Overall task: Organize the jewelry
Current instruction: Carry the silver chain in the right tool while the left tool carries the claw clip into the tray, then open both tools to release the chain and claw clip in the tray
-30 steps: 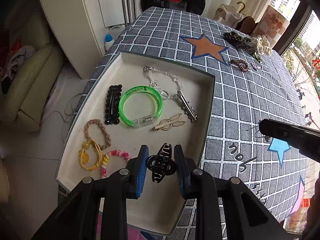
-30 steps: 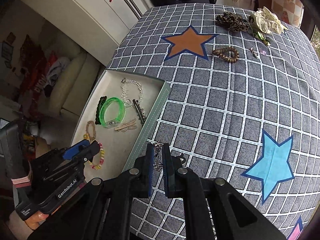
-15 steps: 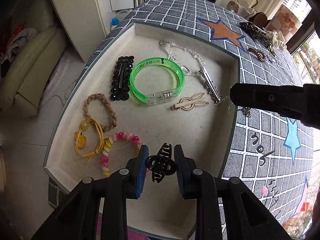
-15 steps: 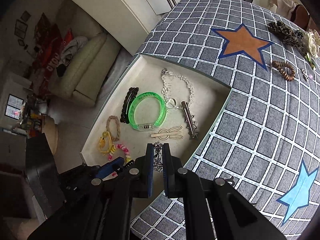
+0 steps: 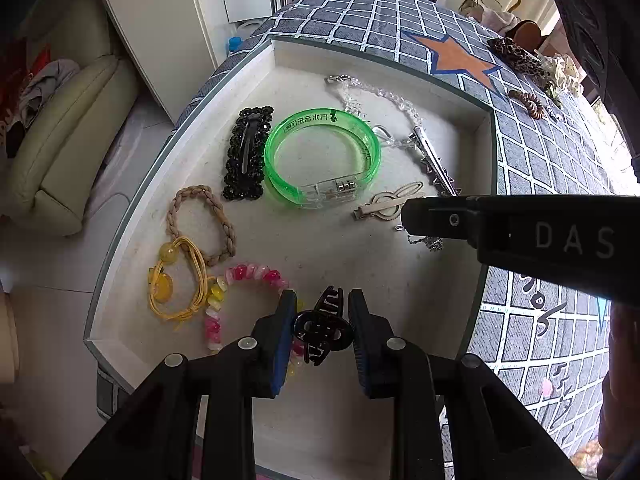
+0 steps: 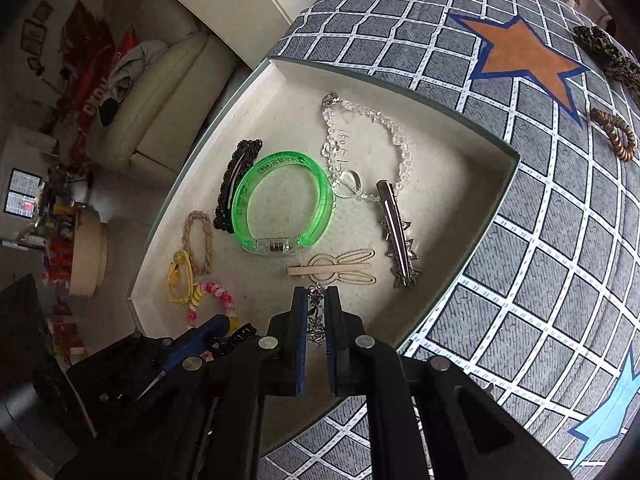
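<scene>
A cream tray (image 5: 484, 128) (image 6: 472, 264) on the checked cloth holds a green bangle (image 5: 320, 156) (image 6: 280, 204), a black clip (image 5: 246, 156), a crystal chain (image 6: 384, 132), a spiked silver clip (image 6: 396, 236), a rabbit clip (image 6: 332, 268), a braided tie (image 5: 200, 220), a yellow tie (image 5: 176, 280) and a pink bead bracelet (image 5: 252, 276). My left gripper (image 5: 322, 330) is shut on a black claw clip (image 5: 320, 330) above the tray's near end. My right gripper (image 6: 316, 312) is shut on a silver chain (image 6: 316, 320) (image 5: 426, 242) over the tray, near the rabbit clip.
On the cloth beyond the tray lie a brown spiral tie (image 6: 614, 134) (image 5: 528, 102), a leopard scrunchie (image 5: 518, 54) (image 6: 608, 54) and a cream scrunchie (image 5: 564, 74). A sofa (image 5: 60, 140) and white cabinets stand left of the table.
My right gripper has carried the silver chain from the cloth over the tray rim to above the tray floor. My left gripper has moved closer over the tray, still holding the claw clip.
</scene>
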A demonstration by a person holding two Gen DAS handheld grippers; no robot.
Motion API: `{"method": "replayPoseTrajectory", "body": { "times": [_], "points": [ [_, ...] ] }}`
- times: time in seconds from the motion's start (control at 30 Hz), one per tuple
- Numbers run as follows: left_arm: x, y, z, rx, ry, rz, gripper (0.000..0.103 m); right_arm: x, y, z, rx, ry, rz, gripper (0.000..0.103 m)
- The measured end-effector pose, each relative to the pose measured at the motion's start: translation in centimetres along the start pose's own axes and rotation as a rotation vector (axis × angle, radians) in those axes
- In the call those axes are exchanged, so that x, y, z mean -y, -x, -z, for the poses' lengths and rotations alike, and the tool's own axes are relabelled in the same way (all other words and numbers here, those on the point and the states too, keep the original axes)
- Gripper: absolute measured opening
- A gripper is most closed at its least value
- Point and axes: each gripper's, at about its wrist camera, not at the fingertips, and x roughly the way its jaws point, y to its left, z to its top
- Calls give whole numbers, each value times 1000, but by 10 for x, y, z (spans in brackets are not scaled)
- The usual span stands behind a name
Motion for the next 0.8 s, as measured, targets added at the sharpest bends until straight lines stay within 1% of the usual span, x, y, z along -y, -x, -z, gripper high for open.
{"method": "replayPoseTrajectory", "body": {
  "times": [0.23,0.4,0.73,0.8],
  "points": [
    [1,-1,-1,-11,-11,-13,34,3,-19,-2,-41,-18,14,9],
    [4,-2,-2,-17,-23,-25,34,1,-21,-5,-36,-11,19,9],
    [7,0,-4,-24,-38,-42,34,3,-21,-11,-46,-25,-1,10],
    [8,1,-4,-24,-42,-46,34,3,-17,-12,-36,-30,-8,13]
  ]
}}
